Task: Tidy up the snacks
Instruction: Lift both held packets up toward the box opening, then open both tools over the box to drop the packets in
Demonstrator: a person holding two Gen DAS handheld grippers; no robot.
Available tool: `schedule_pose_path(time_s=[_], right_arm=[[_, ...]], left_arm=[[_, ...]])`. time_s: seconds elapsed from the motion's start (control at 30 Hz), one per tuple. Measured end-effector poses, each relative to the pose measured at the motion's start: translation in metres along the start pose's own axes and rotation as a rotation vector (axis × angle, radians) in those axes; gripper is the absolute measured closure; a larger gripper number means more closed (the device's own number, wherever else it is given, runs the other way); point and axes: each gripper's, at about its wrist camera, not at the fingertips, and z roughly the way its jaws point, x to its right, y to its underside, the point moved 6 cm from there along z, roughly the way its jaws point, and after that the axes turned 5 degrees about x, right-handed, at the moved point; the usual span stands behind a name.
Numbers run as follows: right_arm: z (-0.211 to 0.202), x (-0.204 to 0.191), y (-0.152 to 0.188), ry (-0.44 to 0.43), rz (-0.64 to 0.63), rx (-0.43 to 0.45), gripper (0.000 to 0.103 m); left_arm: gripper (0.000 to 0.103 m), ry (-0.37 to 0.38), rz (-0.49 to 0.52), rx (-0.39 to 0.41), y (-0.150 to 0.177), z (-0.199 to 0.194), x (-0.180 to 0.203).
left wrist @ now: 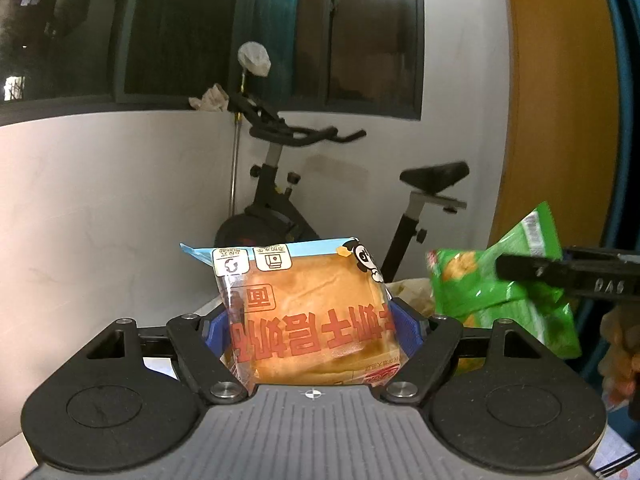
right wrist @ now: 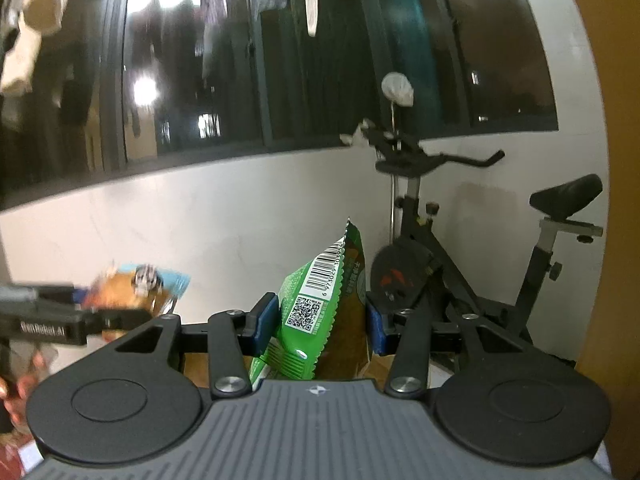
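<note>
Left wrist: left gripper (left wrist: 313, 330) clamps a square, glossy bread packet (left wrist: 304, 312); right gripper (right wrist: 317, 324) pinches a crinkly green bag (right wrist: 316, 304), seemingly foil.

We've got a white wall (left wrist: 100, 200) under dark windows (left wrist: 180, 28) reflecting a lamp, a black exercise bike (left wrist: 280, 200) in the corner, and laundry (right wrist: 36, 8) hanging up top.

Readable print on the snack packs and claws

The bread packet (left wrist: 308, 312) carries large red Chinese characters, upside down; the green snack bag (right wrist: 320, 300) shows a barcode and QR code; the left claw (right wrist: 60, 320) reads "GenRobot.AI"
</note>
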Motion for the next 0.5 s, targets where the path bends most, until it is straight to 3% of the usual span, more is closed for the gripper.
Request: schedule_pose_path(time_s=[0.27,0.5], right_arm=[[0.048,0.008,0.041,0.013,0.014,-0.137,0.055],[0.070,0.011,0.064,0.034,0.002,-0.243,0.055]], left_arm=[[0.022,-0.006,0.023,-0.099,0.017,0.045,-0.006],[0.022,-0.004,0.024,-0.141,0.031,0.053,-0.018]])
